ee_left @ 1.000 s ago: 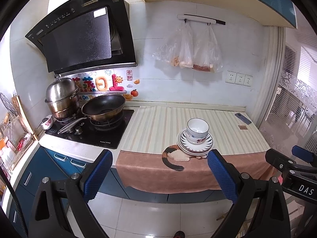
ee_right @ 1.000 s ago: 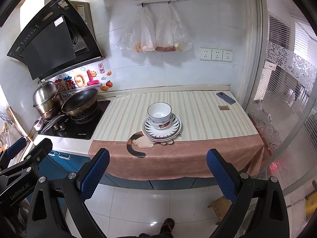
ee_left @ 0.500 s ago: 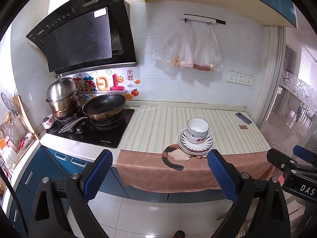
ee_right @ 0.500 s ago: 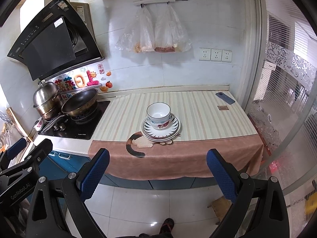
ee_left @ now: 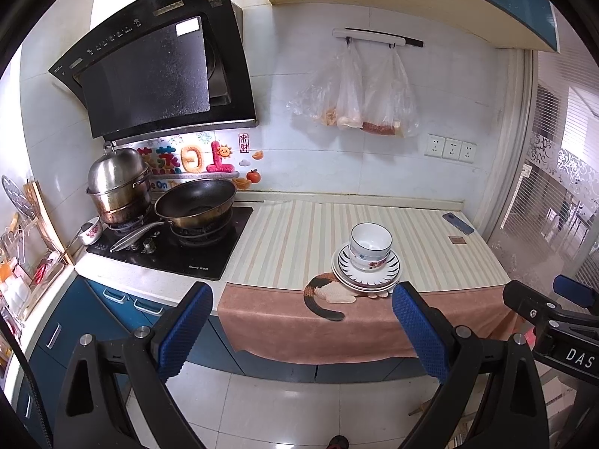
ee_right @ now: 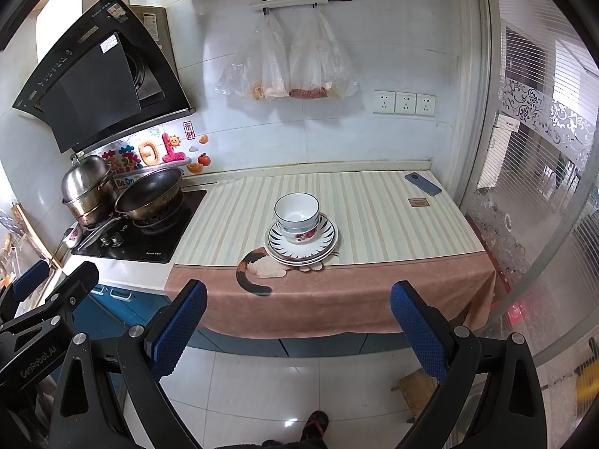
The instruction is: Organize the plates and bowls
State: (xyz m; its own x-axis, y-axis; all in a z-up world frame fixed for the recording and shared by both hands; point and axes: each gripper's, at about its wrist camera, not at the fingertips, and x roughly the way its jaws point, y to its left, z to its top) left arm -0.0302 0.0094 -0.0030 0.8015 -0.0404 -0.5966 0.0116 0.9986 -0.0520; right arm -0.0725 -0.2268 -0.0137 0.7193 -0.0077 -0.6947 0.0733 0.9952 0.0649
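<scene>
Stack ahead of both tongs

Left wrist view: left tongs [ee_left: 301,331] wide, empty; bowls [ee_left: 370,245] on plates [ee_left: 368,275] at the desk's [ee_left: 292,235] near edge, far and slightly right

Right wrist view: right tongs [ee_right: 297,327] wide, empty; stack straight ahead, so neither is clearly nearer

We hold our left gripper [ee_left: 301,331] level with its blue-padded jaws spread wide and nothing between them. Our right gripper [ee_right: 297,327], just to its right at the same height, is likewise wide apart and empty.
</scene>
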